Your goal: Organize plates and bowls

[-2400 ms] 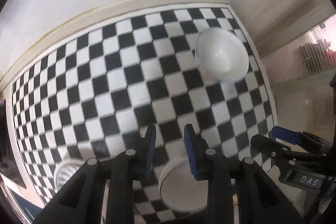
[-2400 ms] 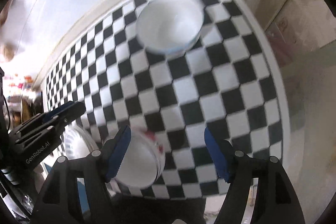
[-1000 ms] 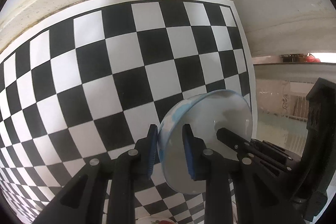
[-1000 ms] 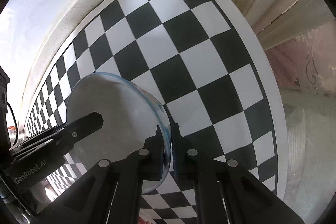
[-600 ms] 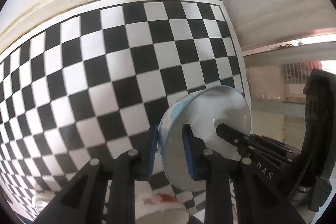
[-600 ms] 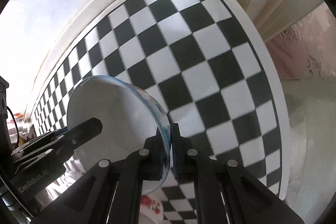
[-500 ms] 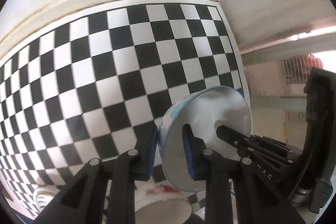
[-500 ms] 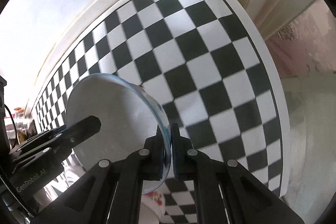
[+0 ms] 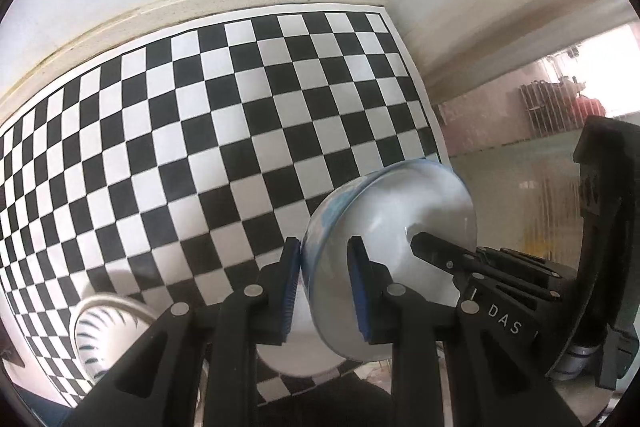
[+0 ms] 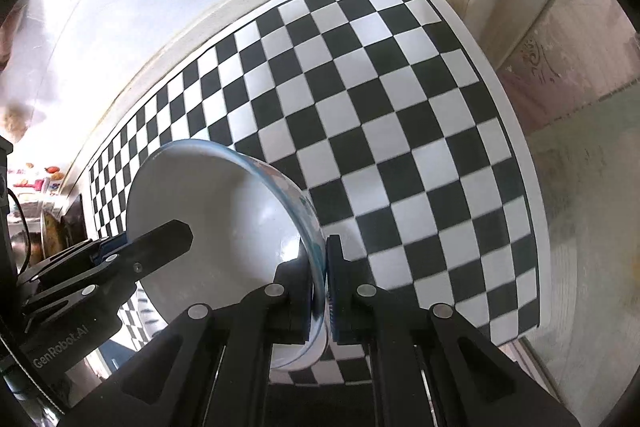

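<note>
A white bowl with a blue rim (image 9: 396, 259) is held in the air above the checkered mat (image 9: 240, 131) by both grippers. My left gripper (image 9: 324, 287) is shut on its left rim. My right gripper (image 10: 320, 287) is shut on the opposite rim of the bowl (image 10: 216, 223). The right gripper's fingers (image 9: 448, 255) show inside the bowl in the left wrist view; the left gripper's finger (image 10: 156, 239) shows inside it in the right wrist view. Below the held bowl sits another white bowl (image 9: 296, 359), mostly hidden.
A white bowl with dark stripes inside (image 9: 104, 331) stands at the mat's near left. The mat (image 10: 400, 131) ends at a wall behind and at a counter edge on the right, with floor beyond.
Both grippers have lifted the blue-rimmed bowl from the back right of the mat and carried it toward the near side, above the other bowls; more of the mat shows now.
</note>
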A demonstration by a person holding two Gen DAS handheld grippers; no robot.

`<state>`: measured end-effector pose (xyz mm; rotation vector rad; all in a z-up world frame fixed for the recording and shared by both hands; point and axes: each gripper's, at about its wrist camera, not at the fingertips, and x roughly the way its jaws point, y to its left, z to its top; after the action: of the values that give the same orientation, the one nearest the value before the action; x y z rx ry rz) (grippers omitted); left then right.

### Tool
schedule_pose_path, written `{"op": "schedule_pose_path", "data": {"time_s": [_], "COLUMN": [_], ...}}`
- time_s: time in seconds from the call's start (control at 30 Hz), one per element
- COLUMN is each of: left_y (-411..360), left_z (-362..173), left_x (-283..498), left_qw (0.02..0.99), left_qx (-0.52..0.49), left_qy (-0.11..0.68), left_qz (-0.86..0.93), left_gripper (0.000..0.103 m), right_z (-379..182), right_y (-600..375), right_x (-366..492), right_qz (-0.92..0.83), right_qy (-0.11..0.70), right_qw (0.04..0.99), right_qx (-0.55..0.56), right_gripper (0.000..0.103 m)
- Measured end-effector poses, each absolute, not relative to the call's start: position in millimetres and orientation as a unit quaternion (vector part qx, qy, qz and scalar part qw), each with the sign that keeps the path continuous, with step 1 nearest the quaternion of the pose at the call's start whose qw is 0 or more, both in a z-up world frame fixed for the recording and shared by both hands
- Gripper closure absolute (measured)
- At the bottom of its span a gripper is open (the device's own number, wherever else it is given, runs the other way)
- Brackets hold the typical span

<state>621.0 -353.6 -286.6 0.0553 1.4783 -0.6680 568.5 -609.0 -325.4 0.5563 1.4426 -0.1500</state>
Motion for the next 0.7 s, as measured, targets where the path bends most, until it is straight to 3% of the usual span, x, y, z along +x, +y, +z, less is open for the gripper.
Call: {"op": "schedule_pose_path", "data": {"time_s": [0.7], "left_y": [-308.0], "left_z": [-340.0], "left_x": [575.2], "left_qw": [0.66], "left_qx": [0.047], "left_qy": [0.705], "left_qz": [-0.254], "left_gripper": [0.081], "right_z": [-377.4], "right_y": [-548.0], "right_x": [515.5], "right_qz": [-0.047], "right_qy": [0.699], "right_qw": [0.678], "right_qx": [0.223], "right_gripper": [0.096]}}
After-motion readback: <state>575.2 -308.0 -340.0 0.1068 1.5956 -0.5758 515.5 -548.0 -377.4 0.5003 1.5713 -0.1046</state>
